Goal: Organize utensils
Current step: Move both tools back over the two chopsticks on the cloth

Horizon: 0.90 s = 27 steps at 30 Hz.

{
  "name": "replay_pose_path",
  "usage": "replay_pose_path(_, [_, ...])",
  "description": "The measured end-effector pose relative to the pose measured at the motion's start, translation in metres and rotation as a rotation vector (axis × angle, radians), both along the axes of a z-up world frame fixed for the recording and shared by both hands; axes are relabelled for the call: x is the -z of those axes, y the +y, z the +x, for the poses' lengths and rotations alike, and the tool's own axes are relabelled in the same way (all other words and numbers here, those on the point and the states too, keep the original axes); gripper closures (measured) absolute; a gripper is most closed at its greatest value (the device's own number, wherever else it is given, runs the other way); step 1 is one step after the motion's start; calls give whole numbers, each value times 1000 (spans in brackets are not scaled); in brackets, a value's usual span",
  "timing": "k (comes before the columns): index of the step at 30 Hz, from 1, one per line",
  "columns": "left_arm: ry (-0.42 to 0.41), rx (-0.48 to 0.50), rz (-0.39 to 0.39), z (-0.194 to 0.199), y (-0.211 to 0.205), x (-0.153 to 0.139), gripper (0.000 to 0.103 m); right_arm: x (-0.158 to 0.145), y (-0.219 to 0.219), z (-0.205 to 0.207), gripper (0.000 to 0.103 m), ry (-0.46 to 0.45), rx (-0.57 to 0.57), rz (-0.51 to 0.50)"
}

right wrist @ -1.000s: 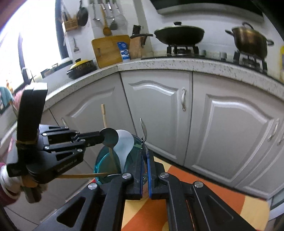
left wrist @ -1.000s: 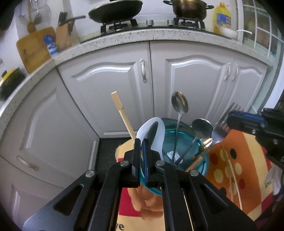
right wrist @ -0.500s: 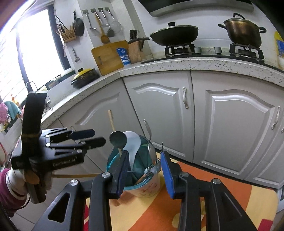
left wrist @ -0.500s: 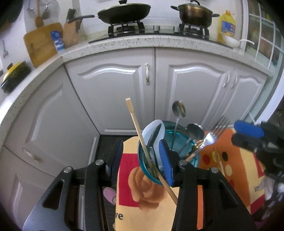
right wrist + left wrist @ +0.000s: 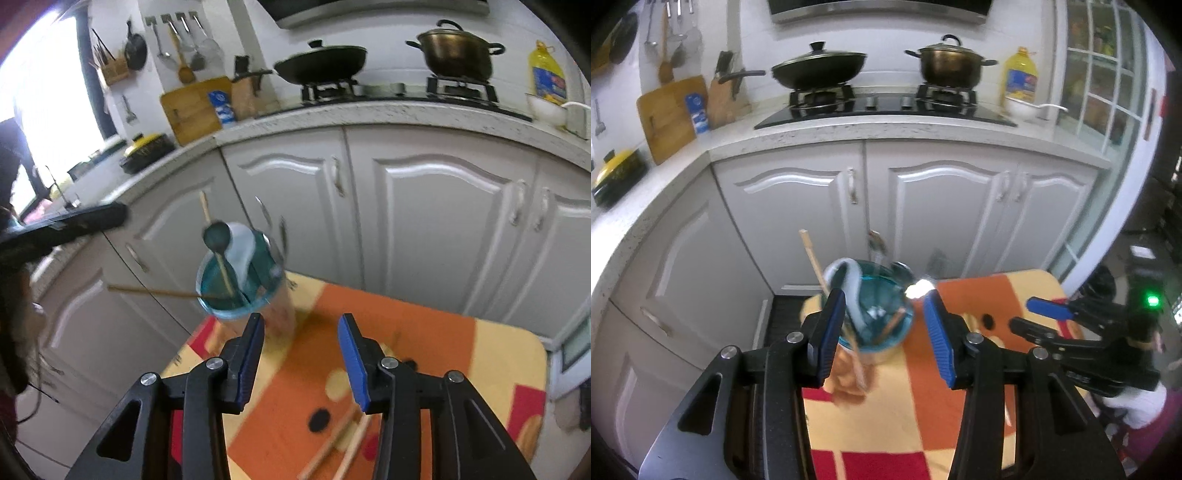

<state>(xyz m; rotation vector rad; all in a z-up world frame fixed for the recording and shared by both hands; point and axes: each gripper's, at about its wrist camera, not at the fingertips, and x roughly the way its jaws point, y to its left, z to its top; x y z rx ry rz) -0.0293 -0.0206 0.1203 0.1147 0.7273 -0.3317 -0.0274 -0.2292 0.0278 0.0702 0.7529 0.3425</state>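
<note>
Both grippers, clamped a second ago, are opening empty: left gripper (image 5: 884,334) above the utensil-filled blue-rimmed plastic cup (image 5: 242,284); right gripper (image 5: 301,356) beside it; wooden chopsticks (image 5: 338,448) remain.

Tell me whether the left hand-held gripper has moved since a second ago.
Yes. The left hand-held gripper has pulled back and up from the cup, its jaws opening with nothing gripped; the cupboard doors look farther off.
</note>
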Motion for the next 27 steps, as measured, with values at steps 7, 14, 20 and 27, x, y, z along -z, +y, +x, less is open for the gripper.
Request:
replay_pose_path(7, [62, 78, -29, -32, -43, 19, 57, 17, -31, -29, 63, 59, 114, -22])
replay_pose_path(14, [138, 141, -26, -42, -93, 61, 57, 31, -60, -46, 62, 104, 226, -47])
replay_pose_path(20, [215, 142, -18, -35, -118, 101, 57, 46, -81, -49, 62, 145, 287, -52])
replay_pose_path(27, [248, 112, 14, -20, -127, 135, 57, 70, -92, -39, 62, 207, 305, -49])
